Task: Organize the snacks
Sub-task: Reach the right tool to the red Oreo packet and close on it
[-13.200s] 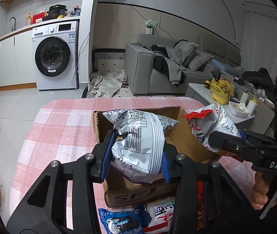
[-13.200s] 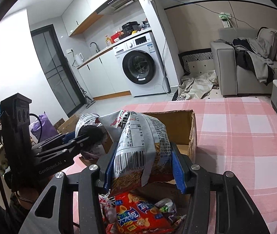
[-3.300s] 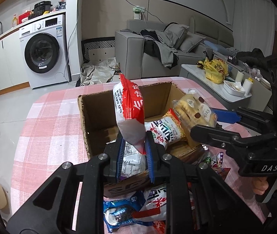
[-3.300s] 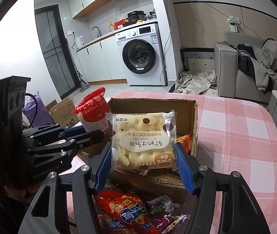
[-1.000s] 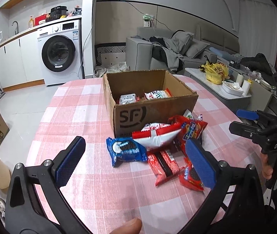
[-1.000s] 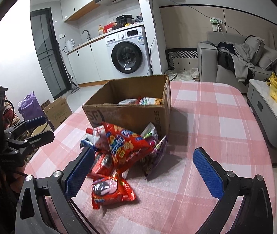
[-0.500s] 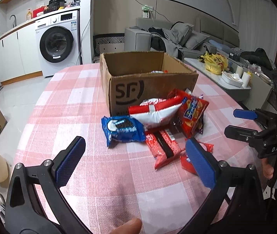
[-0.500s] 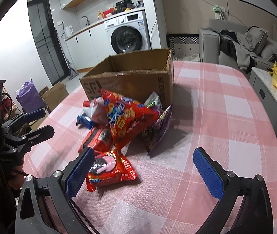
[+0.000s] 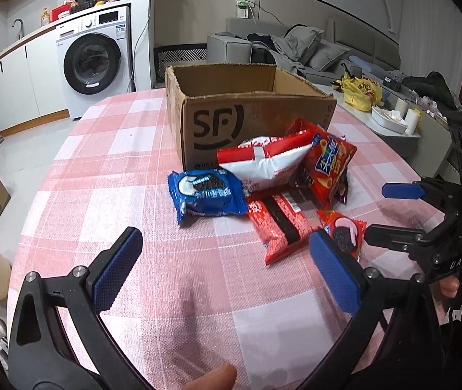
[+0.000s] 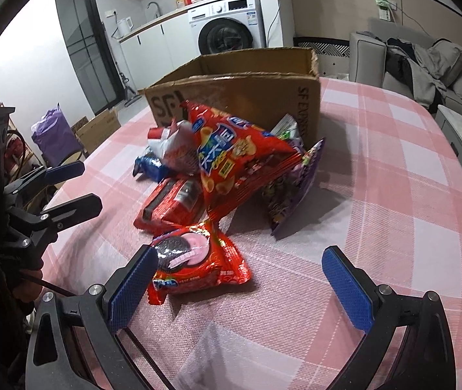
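The left gripper (image 9: pixel 227 266) hangs low over the pink checked tablecloth (image 9: pixel 107 149), its blue-padded jaws spread wide and holding nothing. The right gripper (image 10: pixel 240 287) is likewise wide apart and empty, its left pad just beside the small red cookie pack (image 10: pixel 195 260), whether touching it I cannot tell.

The snacks lie in a loose heap against the near wall of the cardboard box (image 9: pixel 247 120), whose top is open (its contents are hidden from both views). The blue cookie pack (image 9: pixel 206 195) sits at the heap's left edge, flat on the cloth with bare cloth to its left and front. The long red pack (image 9: pixel 278 224) lies beside it. The white-and-red bag (image 9: pixel 263 161) and the big red chip bag (image 10: pixel 231 159) lean on the box. A purple pouch (image 10: pixel 291 188) sits at the heap's right edge, with bare cloth stretching beyond it to the table's rim.
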Motion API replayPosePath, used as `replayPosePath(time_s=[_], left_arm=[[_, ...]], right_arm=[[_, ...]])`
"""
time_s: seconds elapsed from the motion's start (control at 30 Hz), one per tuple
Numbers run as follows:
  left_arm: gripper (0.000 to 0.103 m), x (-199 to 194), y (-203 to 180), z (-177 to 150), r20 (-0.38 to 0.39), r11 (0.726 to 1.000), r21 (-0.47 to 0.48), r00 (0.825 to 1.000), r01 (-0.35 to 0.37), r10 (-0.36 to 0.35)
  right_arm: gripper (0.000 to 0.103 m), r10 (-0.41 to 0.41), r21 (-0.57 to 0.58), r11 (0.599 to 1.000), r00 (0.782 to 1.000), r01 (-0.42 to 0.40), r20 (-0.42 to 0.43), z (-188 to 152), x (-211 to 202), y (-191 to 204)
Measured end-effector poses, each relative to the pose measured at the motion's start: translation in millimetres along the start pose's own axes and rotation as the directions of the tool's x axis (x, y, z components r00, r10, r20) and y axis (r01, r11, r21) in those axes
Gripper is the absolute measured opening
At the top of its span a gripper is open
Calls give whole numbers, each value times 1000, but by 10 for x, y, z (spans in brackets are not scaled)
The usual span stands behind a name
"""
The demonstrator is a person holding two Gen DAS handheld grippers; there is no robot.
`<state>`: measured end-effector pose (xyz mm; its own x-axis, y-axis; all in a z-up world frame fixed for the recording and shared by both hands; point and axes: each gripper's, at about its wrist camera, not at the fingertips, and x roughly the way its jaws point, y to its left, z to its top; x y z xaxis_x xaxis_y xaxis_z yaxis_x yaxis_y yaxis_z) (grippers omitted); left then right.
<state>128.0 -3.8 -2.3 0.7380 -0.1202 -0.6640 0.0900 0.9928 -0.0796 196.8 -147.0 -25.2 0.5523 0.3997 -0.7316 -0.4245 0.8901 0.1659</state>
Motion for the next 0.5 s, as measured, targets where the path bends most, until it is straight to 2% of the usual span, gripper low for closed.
replayPosePath(time_s=[0.5], left_arm=[[103, 106, 8, -75, -26, 1000, 3, 1000, 4, -4]], right_arm=[[103, 45, -43, 998, 997, -48, -65, -41, 211, 162]])
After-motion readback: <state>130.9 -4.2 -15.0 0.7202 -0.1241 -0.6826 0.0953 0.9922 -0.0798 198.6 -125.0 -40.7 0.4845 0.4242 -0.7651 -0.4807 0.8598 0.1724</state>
